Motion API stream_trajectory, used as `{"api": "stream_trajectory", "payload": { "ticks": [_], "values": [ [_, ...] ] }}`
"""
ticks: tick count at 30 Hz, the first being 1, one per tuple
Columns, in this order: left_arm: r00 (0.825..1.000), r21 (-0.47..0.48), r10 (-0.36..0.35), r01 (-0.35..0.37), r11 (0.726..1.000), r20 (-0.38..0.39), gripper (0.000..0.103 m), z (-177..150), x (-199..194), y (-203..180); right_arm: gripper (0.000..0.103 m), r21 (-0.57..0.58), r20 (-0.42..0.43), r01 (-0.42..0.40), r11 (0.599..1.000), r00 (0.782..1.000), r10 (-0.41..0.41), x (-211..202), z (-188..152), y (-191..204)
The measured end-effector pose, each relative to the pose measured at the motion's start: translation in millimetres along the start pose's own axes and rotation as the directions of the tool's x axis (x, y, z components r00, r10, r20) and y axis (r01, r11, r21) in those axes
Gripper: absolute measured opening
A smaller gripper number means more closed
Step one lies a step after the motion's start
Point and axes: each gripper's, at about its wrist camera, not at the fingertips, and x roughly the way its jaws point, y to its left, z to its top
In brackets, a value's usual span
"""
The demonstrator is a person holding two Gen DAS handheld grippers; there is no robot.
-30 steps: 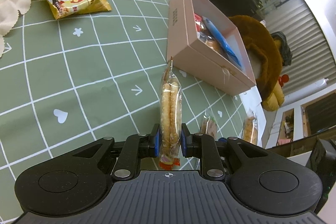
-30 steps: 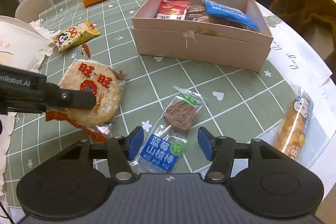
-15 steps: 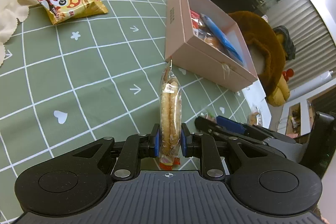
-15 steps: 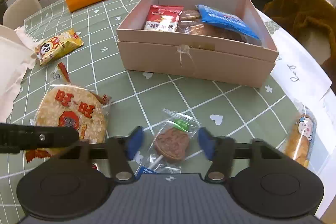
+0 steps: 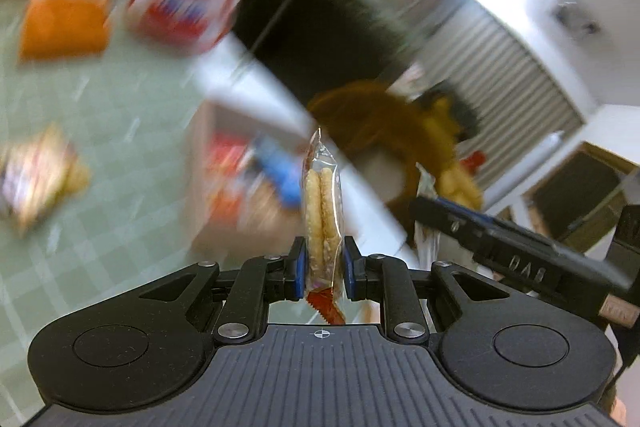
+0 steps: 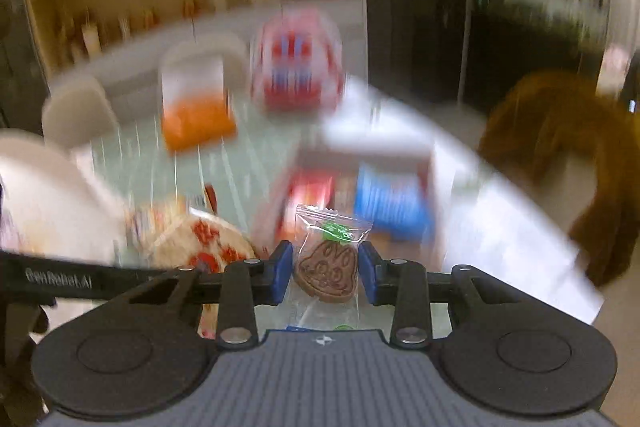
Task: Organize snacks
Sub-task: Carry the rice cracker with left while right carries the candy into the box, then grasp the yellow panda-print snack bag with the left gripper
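My left gripper (image 5: 322, 269) is shut on a clear packet of round rice crackers (image 5: 322, 211), held edge-on and lifted off the table. My right gripper (image 6: 325, 269) is shut on a brown bunny-shaped lollipop in a clear wrapper (image 6: 327, 265), also lifted. The pink snack box (image 5: 244, 187) is blurred ahead of both grippers, with red and blue packets inside; in the right wrist view the box (image 6: 360, 195) lies just beyond the lollipop. The right gripper shows as a black bar in the left wrist view (image 5: 512, 255). The rice cracker packet shows at lower left in the right wrist view (image 6: 200, 247).
Both views are heavily motion-blurred. On the green grid tablecloth (image 5: 120, 131) lie a panda snack bag (image 5: 36, 179), an orange tissue box (image 6: 196, 119) and a red-and-white bunny bag (image 6: 298, 63). A brown plush (image 5: 384, 131) sits beyond the table's right edge.
Both grippers have swung up fast, so the views now look across the table toward the room. The right gripper closed on the lollipop and lifted it. The left still holds the crackers.
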Motion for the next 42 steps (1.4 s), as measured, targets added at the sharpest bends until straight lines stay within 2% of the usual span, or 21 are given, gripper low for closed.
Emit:
{"api": "stream_trajectory", "payload": {
  "ticks": [3,5,10,12,14,16,18,20,21,22,24,27,30,33,34,38,42],
  "values": [
    [0.995,0.025,-0.056,0.054,0.998,0.077,0.022,47,-4,-17,0.035,-0.007,0.087,-0.006,1.000,0.996,0.007,-15,54,-10],
    [0.993,0.013,-0.079,0.078,0.997,0.088,0.023,71,7,-17,0.035,-0.019,0.119,0.009,1.000,0.993,-0.007,-13,80,-16],
    [0.985,-0.128,-0.150,0.160,0.979,0.087,0.024,94,55,12,0.035,-0.005,0.106,0.057,0.998,0.993,-0.056,22,108,-29],
    [0.993,-0.182,-0.112,0.116,0.976,0.036,0.025,97,89,35,0.035,0.013,0.057,0.057,0.998,0.997,-0.057,48,112,-33],
    [0.998,-0.212,-0.025,0.012,0.977,-0.056,0.026,92,123,58,0.035,0.027,0.004,0.059,0.998,0.998,-0.059,79,111,-36],
    [0.998,-0.215,0.016,-0.030,0.976,-0.066,0.026,84,131,76,0.037,0.039,-0.075,0.039,0.998,0.997,-0.036,115,106,-38],
    [0.998,-0.203,0.042,-0.051,0.978,-0.045,0.026,81,120,93,0.042,0.075,-0.137,0.044,0.996,0.990,-0.034,138,92,-40],
    [0.995,-0.169,0.093,-0.098,0.981,-0.035,0.026,80,101,110,0.059,0.104,-0.167,0.048,0.993,0.986,-0.030,153,83,-45],
    [0.989,-0.137,0.143,-0.146,0.980,-0.028,0.026,80,89,119,0.061,0.112,-0.178,0.054,0.992,0.984,-0.033,157,76,-46],
    [0.980,-0.116,0.197,-0.198,0.973,-0.018,0.026,81,79,129,0.061,0.119,-0.188,0.056,0.991,0.982,-0.033,158,70,-48],
    [0.950,-0.112,0.311,-0.309,0.944,0.004,0.026,82,61,155,0.061,0.126,-0.206,0.046,0.991,0.978,-0.019,155,55,-49],
    [0.902,-0.205,0.431,-0.421,0.884,0.008,0.026,77,43,200,0.063,0.110,-0.223,0.045,0.993,0.975,-0.020,143,29,-46],
    [0.858,-0.232,0.512,-0.505,0.832,-0.031,0.026,67,44,225,0.066,0.108,-0.256,0.039,0.993,0.967,-0.010,131,-1,-43],
    [0.836,-0.206,0.542,-0.548,0.811,-0.087,0.027,54,53,232,0.066,0.109,-0.297,0.045,0.993,0.955,-0.010,120,-33,-44],
    [0.838,-0.204,0.539,-0.545,0.813,-0.090,0.027,49,54,228,0.066,0.109,-0.308,0.051,0.993,0.951,-0.015,117,-43,-45],
    [0.872,-0.182,0.481,-0.489,0.853,-0.087,0.027,28,60,203,0.066,0.128,-0.348,0.067,0.990,0.937,-0.018,107,-67,-52],
    [0.871,-0.102,0.481,-0.489,0.866,-0.095,0.027,7,71,170,0.066,0.128,-0.358,0.096,0.987,0.933,-0.044,99,-79,-57]
  ]
}}
